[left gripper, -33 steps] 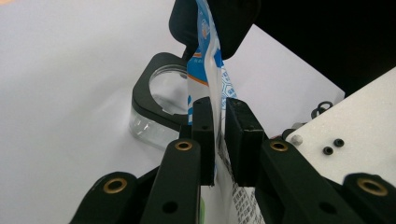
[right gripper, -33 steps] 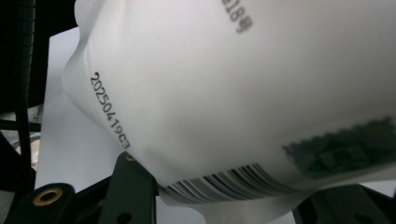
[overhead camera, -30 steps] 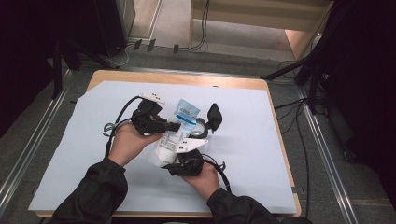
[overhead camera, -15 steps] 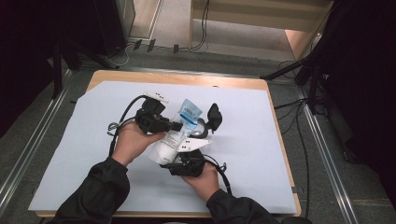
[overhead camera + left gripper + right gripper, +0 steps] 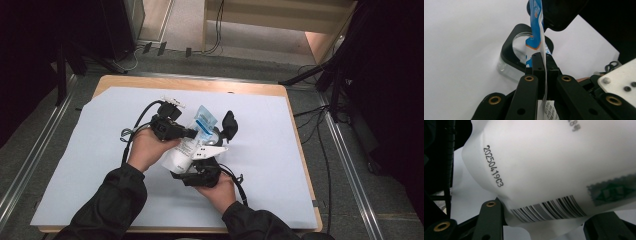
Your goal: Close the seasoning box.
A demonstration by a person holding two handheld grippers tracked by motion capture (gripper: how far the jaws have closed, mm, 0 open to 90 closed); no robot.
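A soft white plastic pouch [image 5: 186, 150] with a blue-printed top is held up over the middle of the table [image 5: 280, 90], between two hand-held grippers. The left gripper [image 5: 192, 133] has its jaws clamped tight on the thin, flat seam near the pouch's top, apparently to steady it or pull it open. The right gripper [image 5: 200, 162], nearer the person, cradles the pouch's bulging lower end, barcode and printed date code facing its camera; its jaws have just been opening with the pouch between them, and whether the pads press the film is hard to tell. A black-framed clear glass container [image 5: 510, 58] stands just beyond on the pale paper sheet [image 5: 100, 125], likely waiting for the contents.
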